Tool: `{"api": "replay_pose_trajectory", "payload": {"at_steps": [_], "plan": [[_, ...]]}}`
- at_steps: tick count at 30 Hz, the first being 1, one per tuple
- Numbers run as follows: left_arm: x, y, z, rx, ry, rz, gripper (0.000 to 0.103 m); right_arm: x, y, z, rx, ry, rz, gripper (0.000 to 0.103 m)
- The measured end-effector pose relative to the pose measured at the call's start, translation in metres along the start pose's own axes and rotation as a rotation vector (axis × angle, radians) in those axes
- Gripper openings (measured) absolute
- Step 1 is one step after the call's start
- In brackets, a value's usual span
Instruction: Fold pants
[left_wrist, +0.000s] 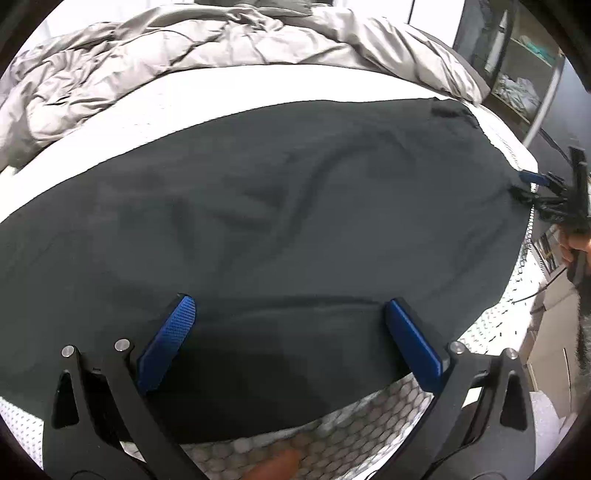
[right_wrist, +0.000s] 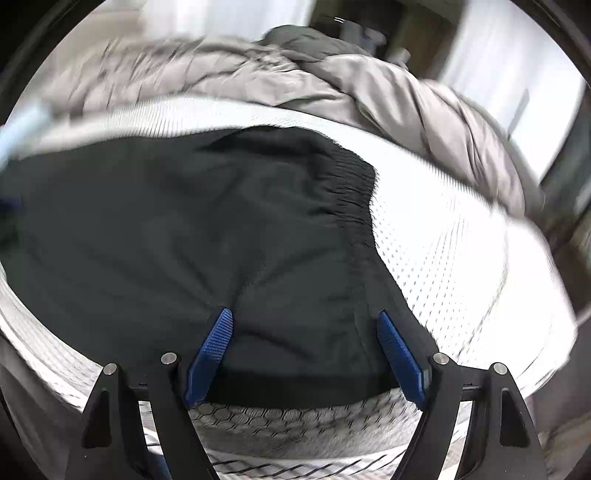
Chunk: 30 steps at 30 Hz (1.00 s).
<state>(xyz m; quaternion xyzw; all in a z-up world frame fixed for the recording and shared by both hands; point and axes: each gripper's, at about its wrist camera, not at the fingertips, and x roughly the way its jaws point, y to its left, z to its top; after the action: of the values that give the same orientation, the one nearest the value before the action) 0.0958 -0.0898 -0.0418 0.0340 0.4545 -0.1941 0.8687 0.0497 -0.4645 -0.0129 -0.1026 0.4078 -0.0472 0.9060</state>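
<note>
Dark grey pants (left_wrist: 295, 206) lie spread flat across the white mattress (left_wrist: 155, 107), with a few soft creases in the middle. My left gripper (left_wrist: 290, 310) is open, its blue fingers straddling the pants' near edge. My right gripper (right_wrist: 304, 319) is open over the pants (right_wrist: 184, 229) near the gathered elastic waistband (right_wrist: 351, 192), its fingers wide apart above the near edge. The right gripper also shows in the left wrist view (left_wrist: 524, 184) at the pants' right end. The right wrist view is blurred.
A crumpled grey duvet (left_wrist: 166, 48) is piled along the far side of the bed; it also shows in the right wrist view (right_wrist: 369, 85). A shelf unit (left_wrist: 524, 66) stands at the far right. The mattress's honeycomb-patterned side (left_wrist: 351, 432) drops away below the near edge.
</note>
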Motion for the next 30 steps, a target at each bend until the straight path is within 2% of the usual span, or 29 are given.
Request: {"api": "replay_pose_trajectory", "payload": {"at_steps": [2,3,6,9,11,12,13,14,17,18,20,22,23,25,27,28,30], "plan": [[-0.007,0.003,0.004,-0.025,0.004,0.019,0.102,-0.014,0.008,0.004,0.001,-0.032,0.0,0.081],[-0.011,0.002,0.008,-0.04,0.0,0.015,0.102,-0.024,0.017,0.008,-0.003,-0.065,0.028,0.081],[-0.007,-0.023,0.027,-0.024,-0.002,-0.013,0.102,-0.035,0.047,0.027,-0.002,-0.105,0.174,0.081],[0.014,-0.054,0.051,-0.003,0.012,-0.058,0.102,-0.022,0.092,0.045,-0.054,-0.095,0.3,0.081],[0.04,-0.07,0.06,0.047,0.086,-0.08,0.103,-0.002,0.119,0.053,-0.107,-0.058,0.343,0.081],[0.051,-0.071,0.06,0.071,0.122,-0.06,0.103,0.008,0.126,0.054,-0.124,-0.03,0.35,0.081],[0.053,-0.07,0.06,0.078,0.122,-0.065,0.103,0.016,0.131,0.052,-0.148,-0.017,0.323,0.08],[0.048,-0.064,0.058,0.083,0.107,-0.088,0.103,0.02,0.129,0.047,-0.183,-0.014,0.26,0.079],[0.029,-0.031,0.047,0.047,0.092,-0.119,0.103,0.004,0.081,0.03,-0.148,-0.05,0.11,0.079],[0.024,-0.02,0.044,0.031,0.088,-0.109,0.103,0.001,0.058,0.02,-0.127,-0.053,0.047,0.08],[0.018,0.001,0.041,0.009,0.08,-0.041,0.103,0.014,0.016,0.014,-0.045,-0.015,-0.038,0.082],[0.014,0.013,0.043,-0.018,0.087,-0.035,0.103,0.013,-0.017,0.009,0.085,0.001,0.083,0.082],[0.011,0.013,0.046,-0.025,0.093,-0.018,0.102,0.008,-0.02,0.011,0.094,-0.012,0.096,0.082],[0.001,0.006,0.057,-0.014,0.061,-0.002,0.102,-0.004,-0.015,0.02,0.093,-0.05,0.086,0.082],[0.0,-0.014,0.077,0.031,0.022,-0.032,0.102,-0.014,-0.005,0.035,0.111,-0.101,0.153,0.082],[0.005,-0.024,0.087,0.054,0.024,-0.038,0.102,-0.013,0.009,0.044,0.106,-0.101,0.187,0.082],[0.032,-0.048,0.107,0.113,0.095,-0.012,0.102,-0.001,0.029,0.062,0.07,-0.09,0.215,0.082]]}}
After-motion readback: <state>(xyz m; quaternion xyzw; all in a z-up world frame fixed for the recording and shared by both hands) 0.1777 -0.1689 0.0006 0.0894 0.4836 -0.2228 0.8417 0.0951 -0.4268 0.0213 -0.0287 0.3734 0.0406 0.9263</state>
